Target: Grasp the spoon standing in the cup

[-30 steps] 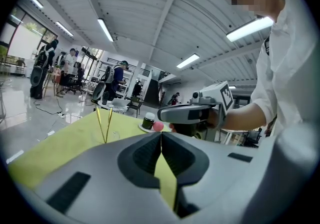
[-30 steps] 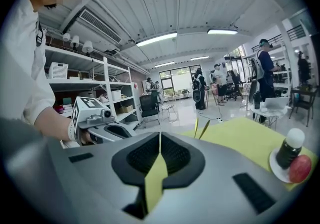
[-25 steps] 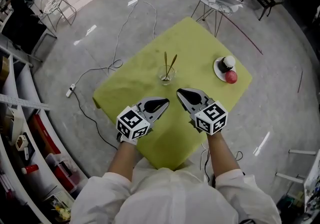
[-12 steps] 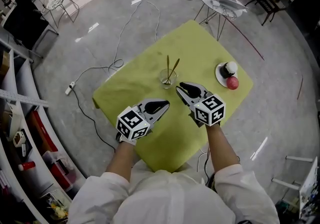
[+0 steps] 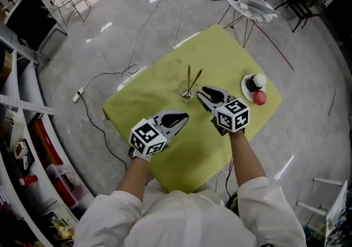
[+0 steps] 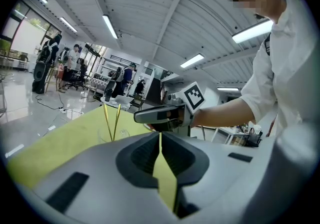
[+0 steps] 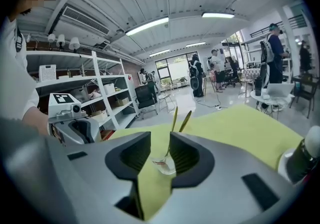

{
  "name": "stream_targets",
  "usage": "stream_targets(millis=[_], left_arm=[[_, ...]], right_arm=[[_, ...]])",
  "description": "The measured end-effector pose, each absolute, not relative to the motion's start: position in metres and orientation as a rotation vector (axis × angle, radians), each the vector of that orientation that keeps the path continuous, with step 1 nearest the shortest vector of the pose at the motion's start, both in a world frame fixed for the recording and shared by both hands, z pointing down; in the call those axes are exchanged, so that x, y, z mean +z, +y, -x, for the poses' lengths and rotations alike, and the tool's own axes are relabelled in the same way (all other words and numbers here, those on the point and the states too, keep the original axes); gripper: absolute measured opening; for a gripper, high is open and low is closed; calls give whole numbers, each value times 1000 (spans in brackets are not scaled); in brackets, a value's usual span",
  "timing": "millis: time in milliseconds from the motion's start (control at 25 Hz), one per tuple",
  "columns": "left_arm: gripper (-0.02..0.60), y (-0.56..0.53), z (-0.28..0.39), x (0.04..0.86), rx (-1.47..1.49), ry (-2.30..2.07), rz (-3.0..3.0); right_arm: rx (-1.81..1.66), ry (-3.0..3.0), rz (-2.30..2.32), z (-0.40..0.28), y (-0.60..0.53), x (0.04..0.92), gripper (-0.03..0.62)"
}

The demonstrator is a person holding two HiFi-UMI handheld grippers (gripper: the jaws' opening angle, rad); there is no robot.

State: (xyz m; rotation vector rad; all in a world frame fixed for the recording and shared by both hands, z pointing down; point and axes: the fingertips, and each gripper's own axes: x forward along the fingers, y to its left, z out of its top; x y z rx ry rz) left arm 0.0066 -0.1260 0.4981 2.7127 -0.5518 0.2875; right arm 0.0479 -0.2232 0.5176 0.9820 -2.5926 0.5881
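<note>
Two utensils (image 5: 189,78) stand in the cup (image 5: 186,92), right claw (image 5: 202,93) opening nearby.

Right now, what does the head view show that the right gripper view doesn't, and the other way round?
Only the head view: the red ball on the right side of the yellow-green table, and the white power strip on the floor.

Only the right gripper view: the right gripper with its jaws opening, nothing pressed between them, and the glass cup lined up in the gap; also the ceiling lights.

Both: the cup with two gold utensils standing in it, the table, and the left gripper.
</note>
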Motion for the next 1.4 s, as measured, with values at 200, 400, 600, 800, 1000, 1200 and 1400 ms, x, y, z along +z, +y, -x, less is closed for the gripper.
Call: stream_targets(millis=[200, 400, 600, 800, 1000, 1200, 1400], left_arm=[[6, -128, -7, 501, 291, -549, -2701], [6, -129, -6, 504, 294, -546, -2695], [6, -132, -6, 507, 290, -542, -2688], [6, -133, -7, 509, 293, -538, -2683], [6, -134, -6, 511, 294, -535, -2678], [6, -132, -6, 512, 299, -532, -2676], [6, -131, -6, 511, 305, -527, -2683]], right_arm=[[631, -2575, -985, -49, -237, 527, 120], [652, -2558, -982, -48, -248, 535, 123], [692, -2540, -986, -49, -257, 545, 123], [721, -2528, -975, -46, -265, 553, 123], [738, -2525, -949, -40, -272, 557, 120], [744, -2522, -932, -37, -272, 561, 92], [728, -2524, -917, -34, -270, 560, 54]])
